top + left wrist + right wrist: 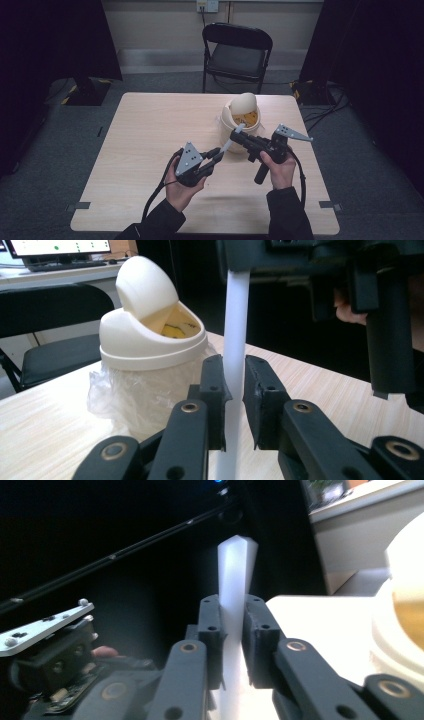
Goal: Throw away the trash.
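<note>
A thin white plastic stick (230, 142) hangs in the air between both grippers, just in front of a cream swing-lid bin (240, 120). My left gripper (218, 154) is shut on the stick's lower end, and my right gripper (240, 136) is shut on its upper end. In the left gripper view the stick (235, 340) rises between the jaws of the left gripper (234, 390), with the bin (150, 340) behind to the left, its lid tipped open. In the right gripper view the stick (235, 575) stands out past the jaws of the right gripper (232, 625).
The bin is lined with a clear plastic bag (115, 390) and holds something yellow (175, 330). It stands on the right half of a light wooden table (145, 135). A black folding chair (237, 50) stands beyond the far edge. Cables trail from both grippers towards the person.
</note>
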Available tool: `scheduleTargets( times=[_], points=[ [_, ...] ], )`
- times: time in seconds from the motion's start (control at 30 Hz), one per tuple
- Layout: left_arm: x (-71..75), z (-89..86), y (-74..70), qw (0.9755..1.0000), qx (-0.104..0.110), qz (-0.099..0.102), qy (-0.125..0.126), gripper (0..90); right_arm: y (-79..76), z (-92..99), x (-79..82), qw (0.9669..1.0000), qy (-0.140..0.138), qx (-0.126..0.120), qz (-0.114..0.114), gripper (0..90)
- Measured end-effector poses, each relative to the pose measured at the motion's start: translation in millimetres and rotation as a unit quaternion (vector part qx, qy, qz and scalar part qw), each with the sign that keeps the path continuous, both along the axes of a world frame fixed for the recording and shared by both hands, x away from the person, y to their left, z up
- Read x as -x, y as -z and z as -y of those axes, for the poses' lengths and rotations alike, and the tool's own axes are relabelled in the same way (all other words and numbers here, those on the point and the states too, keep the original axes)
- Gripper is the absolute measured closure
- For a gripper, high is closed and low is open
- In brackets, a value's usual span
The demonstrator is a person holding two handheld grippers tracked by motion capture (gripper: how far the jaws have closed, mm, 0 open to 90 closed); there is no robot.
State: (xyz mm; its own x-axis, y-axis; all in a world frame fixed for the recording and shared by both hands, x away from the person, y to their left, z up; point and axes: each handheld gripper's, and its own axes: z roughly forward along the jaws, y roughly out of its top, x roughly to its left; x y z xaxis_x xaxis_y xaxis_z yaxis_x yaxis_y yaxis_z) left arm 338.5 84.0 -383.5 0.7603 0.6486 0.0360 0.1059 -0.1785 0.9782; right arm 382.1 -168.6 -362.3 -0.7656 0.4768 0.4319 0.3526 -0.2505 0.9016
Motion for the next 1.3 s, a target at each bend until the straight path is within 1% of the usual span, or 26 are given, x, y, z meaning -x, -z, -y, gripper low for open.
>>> scheduleTargets(
  times=[0.13,0.17,0.2,0.3,0.33,0.37,0.43,0.47,0.5,0.57,0.6,0.63,0.67,0.7,0.73,0.77,0.8,0.83,0.9,0.93,0.97,1.07,1.17,1.23,1.27,1.3],
  points=[
    [-0.3,-12.2,3.7,0.9999,-0.003,-0.008,-0.01,74.4,-2.1,3.3,1.1,0.9997,0.016,0.014,0.012,81.2],
    [-0.9,-22.0,7.4,0.9997,-0.006,-0.017,-0.019,72.4,-2.2,6.0,1.3,0.9993,0.025,0.021,0.017,81.2],
    [-0.9,-22.0,7.4,0.9997,-0.006,-0.017,-0.019,71.5,-2.2,6.0,1.3,0.9993,0.025,0.021,0.017,81.2],
    [-1.6,-40.4,15.1,0.9988,-0.014,-0.032,-0.033,69.1,-1.8,11.3,1.2,0.9984,0.043,0.027,0.026,81.2],
    [-1.7,-54.0,22.0,0.9975,-0.019,-0.048,-0.047,66.5,-1.7,15.3,1.3,0.9976,0.054,0.033,0.03,81.2],
    [-1.7,-54.0,22.0,0.9975,-0.019,-0.048,-0.047,65.8,-1.7,15.3,1.3,0.9976,0.054,0.033,0.03,81.2],
    [-1.2,-75.8,34.7,0.9948,-0.035,-0.072,-0.064,63.2,-2.2,20.9,1.8,0.9958,0.071,0.042,0.04,81.2],
    [-1.2,-75.8,34.7,0.9948,-0.035,-0.072,-0.064,62.3,-2.4,22.4,1.9,0.9952,0.075,0.046,0.043,81.2],
    [-0.1,-90.7,43.9,0.9916,-0.052,-0.087,-0.08,60.8,-2.8,24.5,2.4,0.9946,0.08,0.049,0.045,81.2],
    [1.6,-104.2,52.8,0.988,-0.065,-0.105,-0.093,58.5,-3.7,29.1,3.0,0.9933,0.09,0.052,0.051,81.2],
    [2.6,-114.2,59.2,0.9854,-0.074,-0.114,-0.102,57.8,-4.1,31.1,3.3,0.9927,0.094,0.053,0.054,81.2],
    [2.6,-114.2,59.2,0.9854,-0.074,-0.114,-0.102,56.9,-4.1,31.1,3.3,0.9927,0.094,0.053,0.054,81.2],
    [4.2,-128.6,69.3,0.9797,-0.088,-0.137,-0.117,55.8,-6.1,37.0,4.4,0.991,0.106,0.054,0.06,81.2],
    [4.2,-128.6,69.3,0.9797,-0.088,-0.137,-0.117,55.6,-7.1,39.6,4.9,0.9904,0.111,0.054,0.063,81.2],
    [5.7,-140.4,78.8,0.9741,-0.105,-0.149,-0.134,54.5,-8.3,42.0,5.7,0.9899,0.115,0.052,0.066,81.2],
    [5.7,-140.4,78.8,0.9741,-0.105,-0.149,-0.134,53.7,-9.6,44.1,6.6,0.9891,0.12,0.051,0.069,81.2],
    [6.4,-144.3,83.7,0.9711,-0.107,-0.16,-0.141,53.7,-9.6,44.1,6.6,0.9891,0.12,0.051,0.069,81.2],
    [6.3,-150.3,91.4,0.9656,-0.122,-0.176,-0.148,51.0,-12.3,47.9,8.1,0.9873,0.13,0.051,0.076,81.2],
    [5.9,-154.4,100.1,0.9587,-0.137,-0.192,-0.16,49.1,-14.8,51.0,8.6,0.986,0.137,0.049,0.081,81.2],
    [5.9,-154.4,100.1,0.9587,-0.137,-0.192,-0.16,48.9,-14.8,51.0,8.6,0.986,0.137,0.049,0.081,81.2],
    [5.5,-156.1,102.9,0.9559,-0.139,-0.198,-0.166,48.9,-16.5,53.1,8.8,0.9852,0.142,0.048,0.083,81.2],
    [3.9,-157.2,106.7,0.9515,-0.143,-0.21,-0.175,45.3,-22.8,58.5,8.5,0.9822,0.156,0.047,0.093,81.2],
    [3.2,-157.8,108.6,0.9502,-0.151,-0.209,-0.175,43.8,-26.9,61.1,8.3,0.9811,0.162,0.041,0.098,81.2],
    [2.5,-157.6,112.5,0.9487,-0.149,-0.216,-0.177,42.6,-32.5,62.9,8.7,0.9785,0.171,0.04,0.108,81.2],
    [2.5,-157.6,112.5,0.9487,-0.149,-0.216,-0.177,42.2,-32.5,62.9,8.7,0.9785,0.171,0.04,0.108,81.2],
    [2.2,-158.2,112.9,0.949,-0.148,-0.214,-0.178,41.8,-35.5,63.9,9.0,0.9767,0.177,0.04,0.114,81.2]
  ],
)
